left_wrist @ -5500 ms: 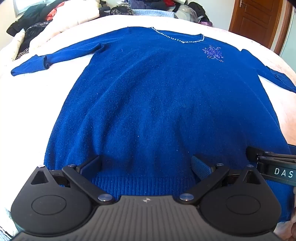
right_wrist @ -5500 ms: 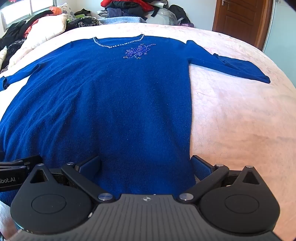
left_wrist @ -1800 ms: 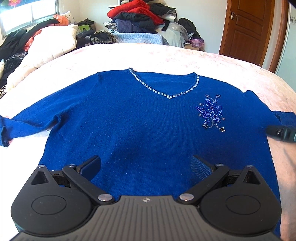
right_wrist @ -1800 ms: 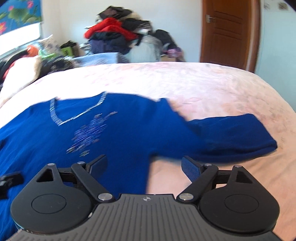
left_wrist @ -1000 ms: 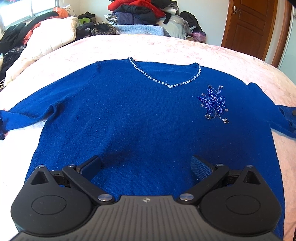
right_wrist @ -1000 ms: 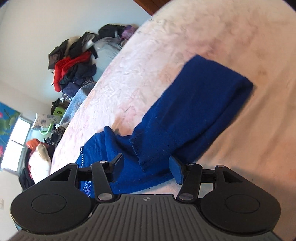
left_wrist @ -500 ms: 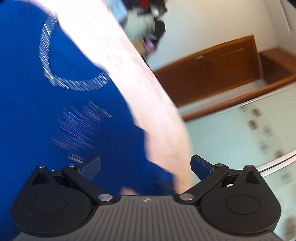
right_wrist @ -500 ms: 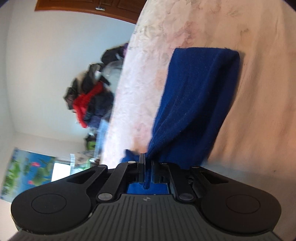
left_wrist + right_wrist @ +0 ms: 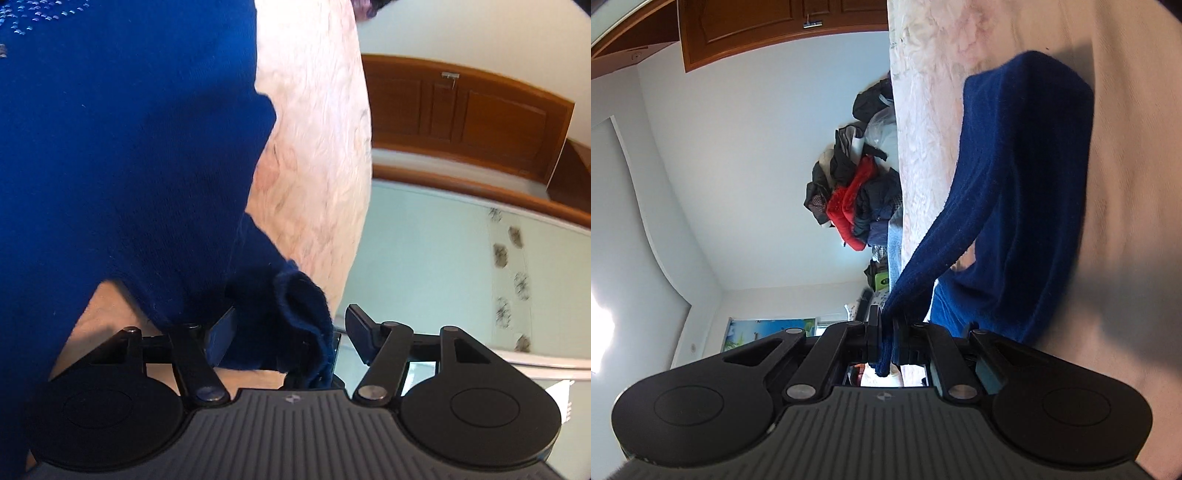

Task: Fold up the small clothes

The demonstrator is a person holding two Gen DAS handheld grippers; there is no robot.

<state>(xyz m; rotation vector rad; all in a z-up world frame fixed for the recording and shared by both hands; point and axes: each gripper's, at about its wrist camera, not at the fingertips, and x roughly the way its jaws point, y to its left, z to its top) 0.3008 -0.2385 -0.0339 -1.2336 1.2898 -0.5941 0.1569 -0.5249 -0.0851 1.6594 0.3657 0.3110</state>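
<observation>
Blue sweater (image 9: 122,155) lying flat on the pale pink bedspread (image 9: 317,155), beaded motif up; body unfolded, so the fold has barely begun. Right gripper (image 9: 884,341), jaws clamped on the edge of the right sleeve (image 9: 1027,192), lifts that edge clear of the bed while the cuff end rests on the cover. Left gripper (image 9: 291,332), jaws apart, straddles a bunched part of the same sleeve near the armpit; whether fabric touches either finger is probably not decidable from this tilted view. Done: one sleeve seized. Left: carry the sleeve across the body, repeat for the other sleeve, fold the body. The sleeve's long axis runs from the right gripper outward to the cuff, away from the body; the sweater's neckline is out of view. Behind: clothes pile (image 9: 857,206), wooden door (image 9: 461,110)
</observation>
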